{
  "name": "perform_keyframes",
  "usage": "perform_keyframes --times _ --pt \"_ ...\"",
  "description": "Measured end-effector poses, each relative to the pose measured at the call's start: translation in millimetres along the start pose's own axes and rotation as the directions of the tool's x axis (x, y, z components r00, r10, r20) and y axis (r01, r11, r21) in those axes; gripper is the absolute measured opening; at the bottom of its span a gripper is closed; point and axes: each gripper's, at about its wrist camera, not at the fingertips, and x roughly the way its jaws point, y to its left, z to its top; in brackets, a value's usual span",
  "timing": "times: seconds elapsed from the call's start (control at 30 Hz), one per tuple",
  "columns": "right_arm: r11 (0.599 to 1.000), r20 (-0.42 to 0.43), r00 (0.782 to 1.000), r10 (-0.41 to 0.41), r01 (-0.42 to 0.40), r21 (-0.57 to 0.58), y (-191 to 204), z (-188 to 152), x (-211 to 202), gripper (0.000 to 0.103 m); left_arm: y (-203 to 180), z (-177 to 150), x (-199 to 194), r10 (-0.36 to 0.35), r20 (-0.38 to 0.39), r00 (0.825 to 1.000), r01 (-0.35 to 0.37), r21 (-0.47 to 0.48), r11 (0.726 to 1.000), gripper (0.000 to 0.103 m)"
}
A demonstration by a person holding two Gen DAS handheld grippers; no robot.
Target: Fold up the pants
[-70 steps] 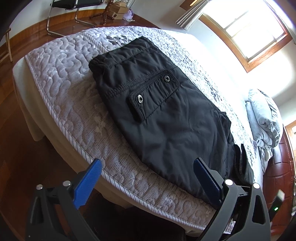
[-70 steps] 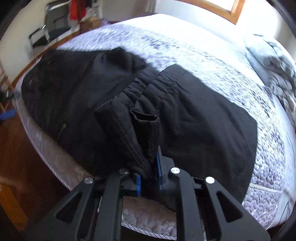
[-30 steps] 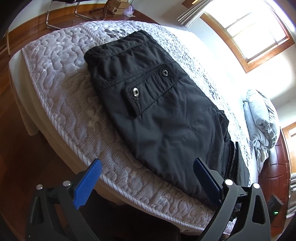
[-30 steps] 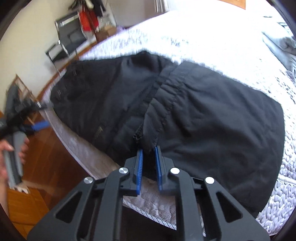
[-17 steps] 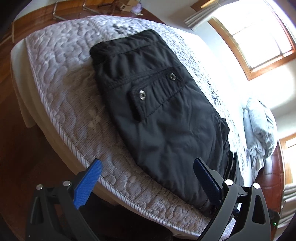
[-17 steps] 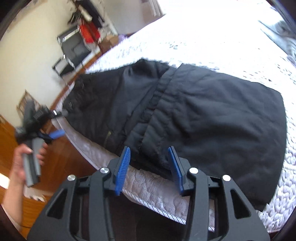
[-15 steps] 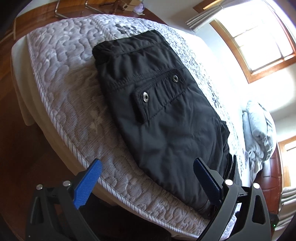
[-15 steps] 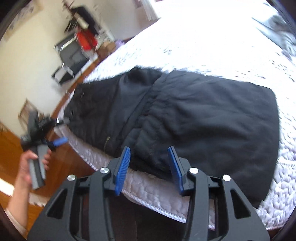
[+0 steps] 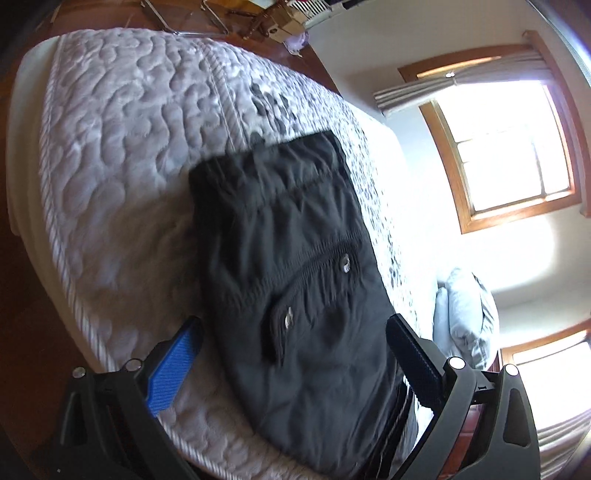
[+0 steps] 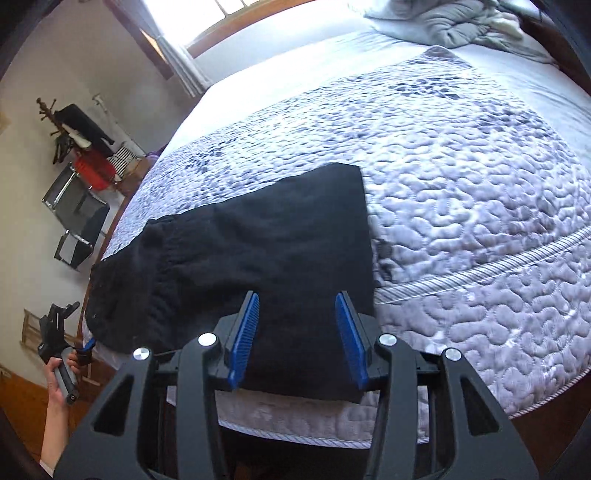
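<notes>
Black pants [image 9: 295,288] lie folded flat on the quilted bed, near its front edge, with a snap-buttoned pocket facing up. They also show in the right wrist view [image 10: 258,251]. My left gripper [image 9: 295,354] is open and empty, low over the pants' near end. My right gripper [image 10: 297,332] is open and empty, just above the pants' near edge. The left gripper also shows at the far left of the right wrist view [image 10: 59,343], held in a hand.
The grey quilted bed [image 10: 480,203] reaches far to the right. A crumpled blanket [image 10: 454,22] lies at its head. A chair [image 10: 77,206] and a coat rack [image 10: 74,129] stand by the wall. Wooden floor [image 9: 33,332] lies below the bed edge.
My right gripper has opened and let go of the pants' folded edge, which now lies flat. Both grippers have shifted their view of the bed.
</notes>
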Motion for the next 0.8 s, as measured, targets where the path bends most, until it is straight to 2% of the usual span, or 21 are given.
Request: perform_keyframes --times 0.1,0.2,0.37,0.43,0.47,0.6,0.67,0.73,0.8 --pt "1.0 -0.001 1.0 -0.001 0.001 0.018 -8 -3 1 0.045 10 11 7 0.004 0.003 1.0 -0.004 -0.043 0.999 0.099" --pt "1.0 -0.01 1.0 -0.01 0.01 0.0 -6 -2 7 0.045 21 15 13 -0.025 0.006 1.0 0.026 -0.102 0.994 0.099" --pt "0.999 -0.028 0.999 -0.019 0.018 -0.031 2 -3 14 0.045 26 15 18 -0.115 0.011 0.993 0.115 -0.138 0.984 0.099" --pt "0.999 -0.031 0.999 -0.022 0.021 -0.039 5 -4 16 0.045 27 11 27 -0.164 -0.02 0.986 0.159 -0.159 0.974 0.091" --pt "0.999 -0.032 0.999 -0.023 0.022 -0.043 6 -5 16 0.045 26 10 32 -0.173 -0.028 0.984 0.166 -0.171 0.971 0.091" --pt "0.998 -0.037 0.999 -0.027 0.025 -0.051 7 -6 18 0.045 21 8 43 -0.161 -0.035 0.986 0.153 -0.168 0.974 0.09" --pt "0.998 -0.039 0.999 -0.031 0.028 -0.055 7 -6 18 0.045 19 8 45 -0.162 -0.04 0.986 0.152 -0.182 0.971 0.077" --pt "0.998 -0.04 0.998 -0.038 0.035 -0.056 6 -6 19 0.045 16 5 47 -0.141 -0.048 0.989 0.129 -0.197 0.972 0.048" --pt "0.998 -0.043 0.998 -0.039 0.036 -0.048 4 -6 19 0.045 19 2 47 -0.114 -0.055 0.992 0.101 -0.195 0.975 0.029"
